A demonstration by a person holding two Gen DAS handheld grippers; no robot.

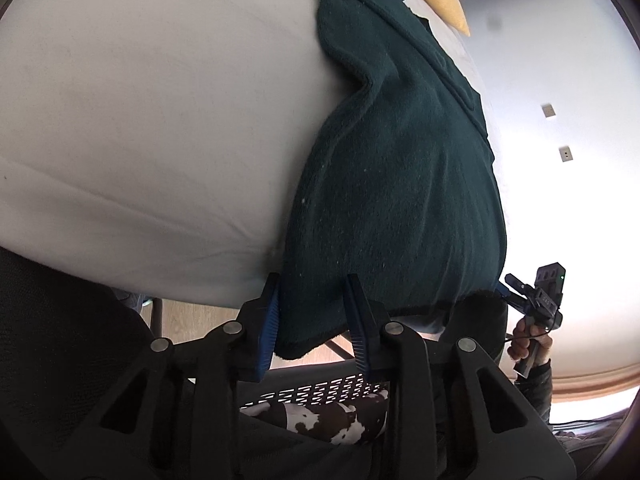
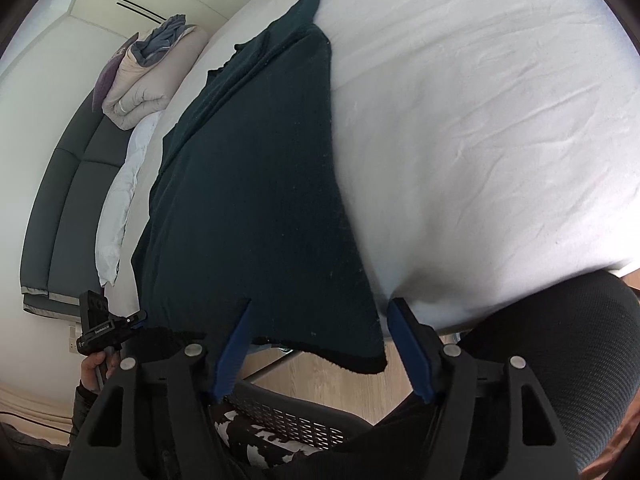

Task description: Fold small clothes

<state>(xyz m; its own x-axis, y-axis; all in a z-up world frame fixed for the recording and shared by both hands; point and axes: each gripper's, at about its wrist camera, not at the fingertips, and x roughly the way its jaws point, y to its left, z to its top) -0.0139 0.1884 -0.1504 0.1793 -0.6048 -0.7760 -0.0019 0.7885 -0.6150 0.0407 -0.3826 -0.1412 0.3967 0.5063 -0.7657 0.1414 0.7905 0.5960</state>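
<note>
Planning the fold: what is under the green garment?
The white bed sheet shows around the green garment. Its hem overhangs the bed edge above wood floor. Whatever lies beneath its middle is covered.

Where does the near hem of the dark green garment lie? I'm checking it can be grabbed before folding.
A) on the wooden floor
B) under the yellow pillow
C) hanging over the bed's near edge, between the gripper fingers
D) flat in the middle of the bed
C: the dark green garment droops over the edge of the bed, its hem corner between the left gripper fingers.
</note>
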